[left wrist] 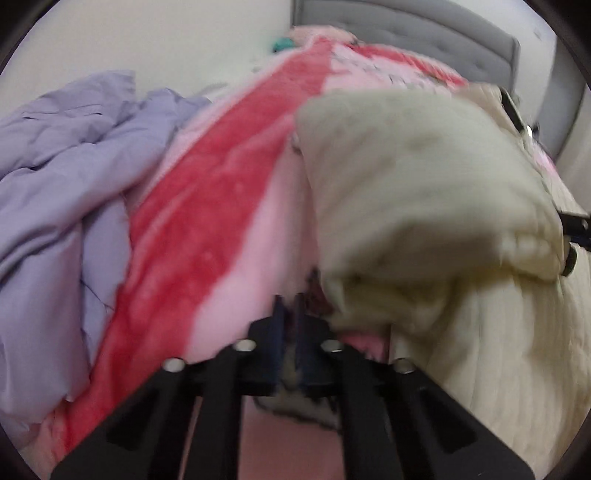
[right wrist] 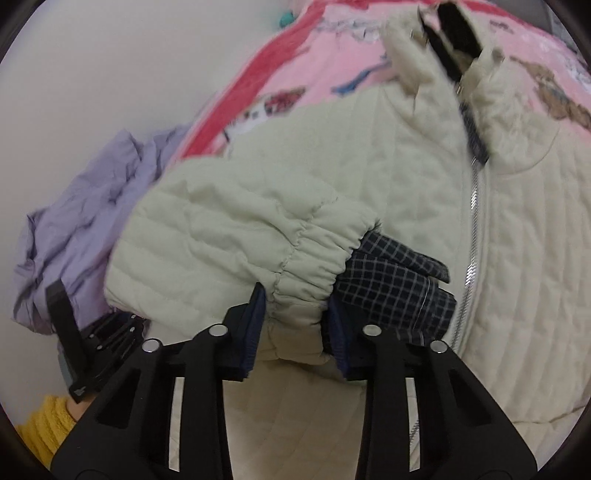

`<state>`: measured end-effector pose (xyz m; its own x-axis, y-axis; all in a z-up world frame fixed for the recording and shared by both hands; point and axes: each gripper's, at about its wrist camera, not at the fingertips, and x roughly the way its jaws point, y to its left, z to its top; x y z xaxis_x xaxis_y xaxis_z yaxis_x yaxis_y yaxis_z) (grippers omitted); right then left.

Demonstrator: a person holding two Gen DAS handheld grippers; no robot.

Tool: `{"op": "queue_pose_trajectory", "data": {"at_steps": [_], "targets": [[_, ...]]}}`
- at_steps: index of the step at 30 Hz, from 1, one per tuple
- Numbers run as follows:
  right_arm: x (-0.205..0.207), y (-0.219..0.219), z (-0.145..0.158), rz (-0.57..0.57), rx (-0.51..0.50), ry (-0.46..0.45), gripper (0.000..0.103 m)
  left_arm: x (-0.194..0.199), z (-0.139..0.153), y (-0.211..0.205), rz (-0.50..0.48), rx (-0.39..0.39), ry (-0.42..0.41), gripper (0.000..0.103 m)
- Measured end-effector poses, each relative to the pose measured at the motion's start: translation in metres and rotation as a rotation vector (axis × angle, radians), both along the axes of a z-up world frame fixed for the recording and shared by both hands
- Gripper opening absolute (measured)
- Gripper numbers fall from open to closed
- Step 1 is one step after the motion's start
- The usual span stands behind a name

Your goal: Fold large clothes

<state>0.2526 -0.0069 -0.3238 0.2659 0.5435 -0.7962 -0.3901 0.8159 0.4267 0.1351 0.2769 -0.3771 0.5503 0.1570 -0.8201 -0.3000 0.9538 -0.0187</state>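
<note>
A cream quilted jacket (right wrist: 524,258) with a silver zipper (right wrist: 471,236) and a fleece collar lies front up on a pink and red blanket (right wrist: 314,70). Its left sleeve (right wrist: 229,229) is lifted and folded across the body. My right gripper (right wrist: 295,317) is shut on the sleeve's elastic cuff, where a dark checked lining (right wrist: 391,280) shows. In the left wrist view the same sleeve (left wrist: 424,192) bulges over the blanket (left wrist: 207,221). My left gripper (left wrist: 290,314) has its jaws nearly together at the jacket's edge; whether fabric is pinched there is unclear.
A crumpled lilac garment (left wrist: 55,192) lies left of the jacket; it also shows in the right wrist view (right wrist: 85,229). A grey padded headboard (left wrist: 424,29) stands at the far end. The left gripper's body (right wrist: 70,339) and a yellow-sleeved arm (right wrist: 48,424) show at lower left.
</note>
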Motion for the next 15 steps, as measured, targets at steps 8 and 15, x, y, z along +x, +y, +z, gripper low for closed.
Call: {"op": "queue_pose_trajectory", "data": {"at_steps": [8, 15], "targets": [[0.002, -0.032, 0.084, -0.007, -0.052, -0.197, 0.023, -0.006, 0.029, -0.015, -0.164, -0.127, -0.143, 0.008], [-0.003, -0.090, 0.123, -0.050, -0.191, -0.297, 0.023, -0.005, 0.031, -0.037, -0.210, -0.231, -0.162, 0.048]]}}
